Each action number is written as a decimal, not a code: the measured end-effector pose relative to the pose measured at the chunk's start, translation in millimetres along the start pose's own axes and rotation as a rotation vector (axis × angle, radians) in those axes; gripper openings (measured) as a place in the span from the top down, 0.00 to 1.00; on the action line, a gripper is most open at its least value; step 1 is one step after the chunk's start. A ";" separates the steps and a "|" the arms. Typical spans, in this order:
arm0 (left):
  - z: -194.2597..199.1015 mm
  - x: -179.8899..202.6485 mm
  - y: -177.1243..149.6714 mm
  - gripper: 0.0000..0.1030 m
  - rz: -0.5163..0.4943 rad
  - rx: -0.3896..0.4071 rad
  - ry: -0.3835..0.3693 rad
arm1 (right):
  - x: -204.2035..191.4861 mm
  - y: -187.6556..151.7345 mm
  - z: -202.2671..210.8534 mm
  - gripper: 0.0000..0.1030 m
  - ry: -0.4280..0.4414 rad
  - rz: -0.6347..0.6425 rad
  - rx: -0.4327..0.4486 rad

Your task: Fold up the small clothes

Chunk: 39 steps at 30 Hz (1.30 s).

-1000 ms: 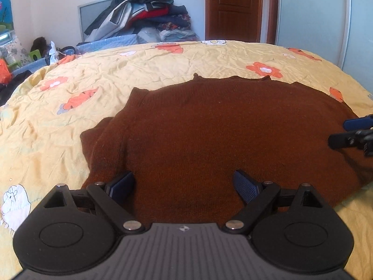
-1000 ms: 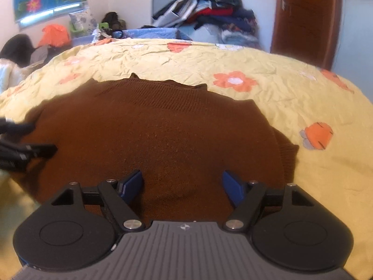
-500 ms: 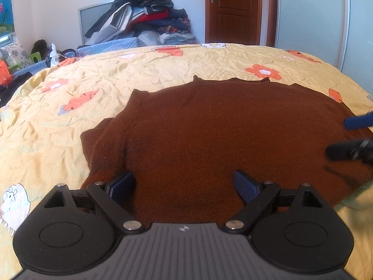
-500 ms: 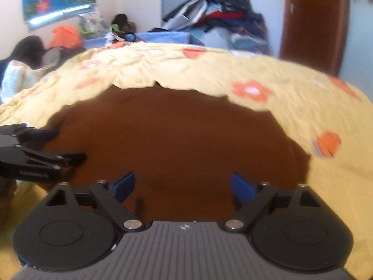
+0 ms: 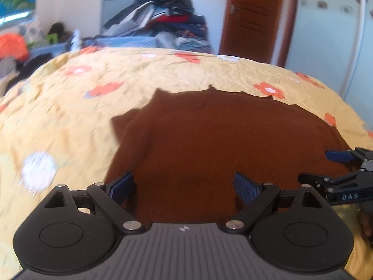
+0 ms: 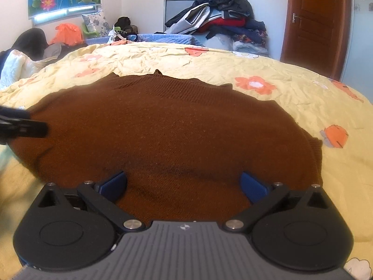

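I had two tongs over the bed and one garment under them. My right gripper was nearest, its two blue pads spread wide and still opening, hanging over the near hem of the flat brown knitted sweater with nothing pinched. A second before, those pads had stood closer together. My left gripper also had its two blue pads spread apart above the same sweater, gripping nothing, as they had a second before.

The single sweater lay flat in the middle of the yellow bedspread with orange flowers, its hem toward me and its neck toward the far edge. In the left view the sweater sat further right than a second earlier, more bare bedspread showed at the left edge, and the picture was blurred there. The right gripper's two fingers showed larger at that view's right edge than before.

Beyond the far edge of the bed stood one heap of dark clothes, and one brown wooden door at the right.
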<state>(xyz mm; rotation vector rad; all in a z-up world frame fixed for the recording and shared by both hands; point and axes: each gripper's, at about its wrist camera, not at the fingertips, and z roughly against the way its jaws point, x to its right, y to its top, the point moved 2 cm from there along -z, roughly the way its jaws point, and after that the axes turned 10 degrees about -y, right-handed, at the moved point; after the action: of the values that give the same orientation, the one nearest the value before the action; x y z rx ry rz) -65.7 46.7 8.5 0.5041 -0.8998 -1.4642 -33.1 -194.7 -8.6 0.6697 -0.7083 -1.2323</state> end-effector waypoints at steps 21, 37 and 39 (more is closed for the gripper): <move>-13.4 -55.0 12.2 0.80 0.182 -0.122 -0.032 | 105.0 -21.2 40.6 0.50 0.010 -0.359 -0.169; 56.1 -45.4 30.9 0.82 0.039 0.017 0.016 | 137.9 -7.4 75.2 0.26 0.005 -0.388 -0.043; 57.3 -31.7 53.3 0.25 -0.025 0.079 0.001 | 143.1 12.0 68.4 0.26 0.013 -0.375 -0.024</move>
<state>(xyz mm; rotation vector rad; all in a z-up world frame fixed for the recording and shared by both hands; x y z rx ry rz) -72.7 95.2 77.4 0.5756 -0.9567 -1.4550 -53.8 -337.0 59.4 0.8139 -0.5701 -1.5753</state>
